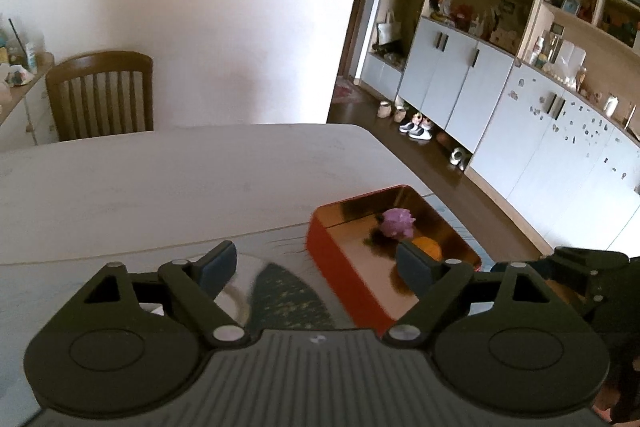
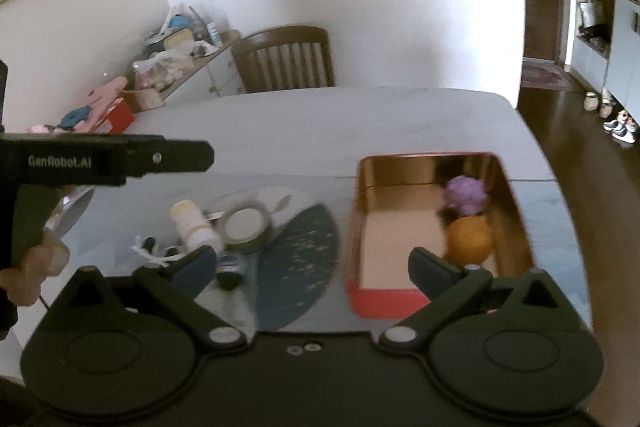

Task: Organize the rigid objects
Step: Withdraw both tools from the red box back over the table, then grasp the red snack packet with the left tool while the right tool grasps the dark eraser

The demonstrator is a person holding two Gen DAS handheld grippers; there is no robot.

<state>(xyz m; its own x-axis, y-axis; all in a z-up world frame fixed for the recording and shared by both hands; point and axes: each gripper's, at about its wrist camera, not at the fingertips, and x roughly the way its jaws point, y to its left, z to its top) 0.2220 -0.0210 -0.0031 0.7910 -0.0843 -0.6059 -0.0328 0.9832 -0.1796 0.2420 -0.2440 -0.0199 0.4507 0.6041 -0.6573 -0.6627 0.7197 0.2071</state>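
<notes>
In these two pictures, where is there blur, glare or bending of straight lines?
Left wrist view: the cupboards curve strongly from fisheye, and the white wall is overexposed. The red box reflects light from its golden inner walls. Right wrist view: the tape roll and the white bottle are softly blurred; the table edge bows; both tongs stand open and sharp.
</notes>
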